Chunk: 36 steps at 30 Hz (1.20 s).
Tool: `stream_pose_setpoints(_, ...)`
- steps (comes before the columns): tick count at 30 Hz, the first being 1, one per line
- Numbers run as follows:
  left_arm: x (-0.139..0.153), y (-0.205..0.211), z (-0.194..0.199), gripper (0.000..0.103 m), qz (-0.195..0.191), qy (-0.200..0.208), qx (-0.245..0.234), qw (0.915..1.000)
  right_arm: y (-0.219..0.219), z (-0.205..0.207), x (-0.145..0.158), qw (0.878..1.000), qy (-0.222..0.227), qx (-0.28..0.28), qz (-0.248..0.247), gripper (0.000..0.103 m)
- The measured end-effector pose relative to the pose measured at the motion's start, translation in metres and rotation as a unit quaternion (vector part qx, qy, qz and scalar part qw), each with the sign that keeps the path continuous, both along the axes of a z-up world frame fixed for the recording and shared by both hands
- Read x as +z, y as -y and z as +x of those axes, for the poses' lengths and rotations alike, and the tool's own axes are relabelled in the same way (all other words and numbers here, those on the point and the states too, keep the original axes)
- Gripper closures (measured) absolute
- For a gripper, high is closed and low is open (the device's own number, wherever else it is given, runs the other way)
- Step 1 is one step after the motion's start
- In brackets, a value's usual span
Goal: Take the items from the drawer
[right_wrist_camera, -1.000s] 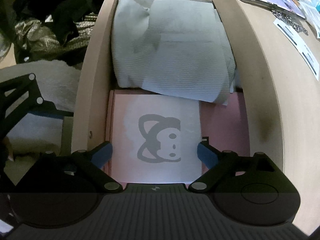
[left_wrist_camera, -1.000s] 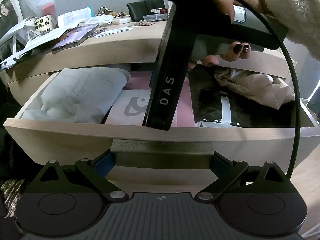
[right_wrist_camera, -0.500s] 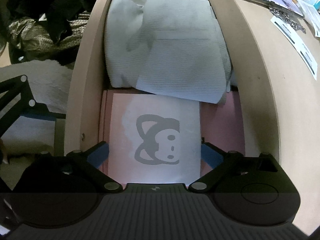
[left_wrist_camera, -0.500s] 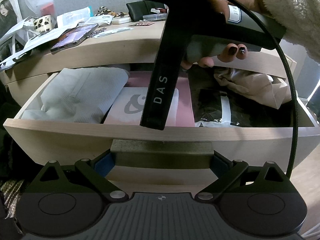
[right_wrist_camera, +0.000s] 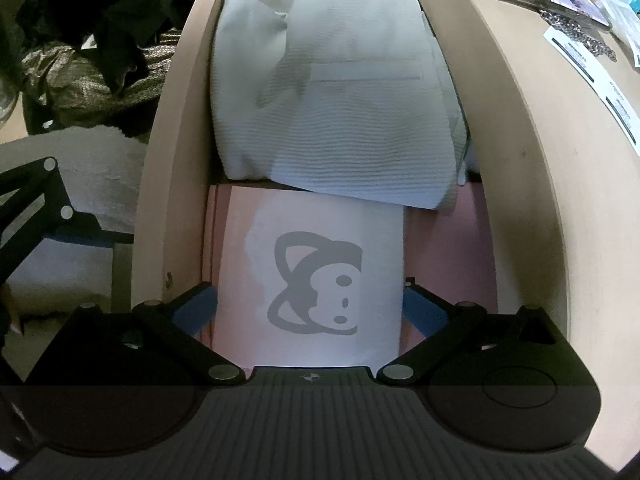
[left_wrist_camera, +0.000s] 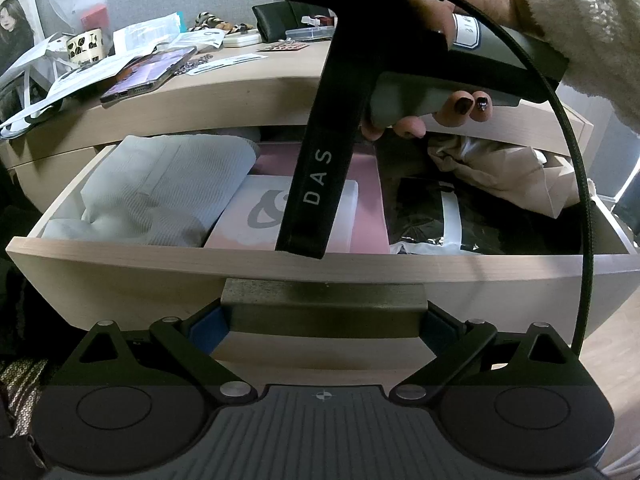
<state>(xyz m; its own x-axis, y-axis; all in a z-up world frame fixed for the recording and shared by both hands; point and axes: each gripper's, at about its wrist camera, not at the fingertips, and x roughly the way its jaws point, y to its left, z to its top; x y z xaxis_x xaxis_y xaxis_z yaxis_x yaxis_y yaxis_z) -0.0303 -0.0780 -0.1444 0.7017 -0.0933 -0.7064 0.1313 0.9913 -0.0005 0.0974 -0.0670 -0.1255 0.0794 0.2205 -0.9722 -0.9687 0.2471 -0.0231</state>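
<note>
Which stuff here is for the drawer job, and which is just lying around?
For the job: open drawer; its handle, gripped by the left gripper; white packet with a grey animal logo; folded grey cloth; right gripper, open over the packet.

Lying about: phone; papers; black pouch.

Grey folded cloth [right_wrist_camera: 340,96] overlaps pink package [right_wrist_camera: 316,280] top edge; drawer [left_wrist_camera: 320,276] rear hidden.

left: faces drawer [left_wrist_camera: 320,268] front | right: steeply down inside
</note>
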Motion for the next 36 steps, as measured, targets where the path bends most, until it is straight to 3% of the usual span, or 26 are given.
stream_pose_setpoints(13, -0.001, -0.001, 0.000, 0.005, -0.001, 0.000, -0.001, 1.0000, 0.005, 0.004, 0.001, 1.000, -0.003, -0.015, 0.015, 0.002)
stream_pose_setpoints(14, -0.001, -0.001, 0.000, 0.005, -0.001, 0.000, -0.001, 1.0000, 0.006, 0.004, 0.002, 1.000, -0.003, -0.017, 0.017, 0.006)
stream_pose_setpoints(15, -0.001, -0.001, -0.001, 0.005, -0.001, 0.000, 0.000, 1.0000, 0.008, 0.008, 0.006, 0.999, -0.001, -0.028, 0.027, 0.023)
stream_pose_setpoints(17, -0.001, 0.000, -0.001, 0.005, 0.000, 0.001, 0.000, 1.0000, 0.012, 0.014, 0.010, 0.998, -0.003, -0.043, 0.036, 0.042)
stream_pose_setpoints(23, 0.000, 0.001, 0.000, 0.005, 0.001, 0.001, 0.000, 1.0000, 0.009, 0.016, 0.008, 0.998, -0.023, -0.042, 0.029, 0.022)
stream_pose_setpoints(28, 0.000, 0.000, 0.002, 0.005, 0.001, 0.001, -0.002, 1.0000, 0.016, 0.022, 0.003, 0.997, -0.036, -0.065, 0.038, 0.015)
stream_pose_setpoints(36, -0.001, -0.001, 0.002, 0.005, 0.001, 0.004, -0.003, 1.0000, 0.061, 0.033, -0.004, 0.980, -0.087, -0.139, 0.111, 0.005)
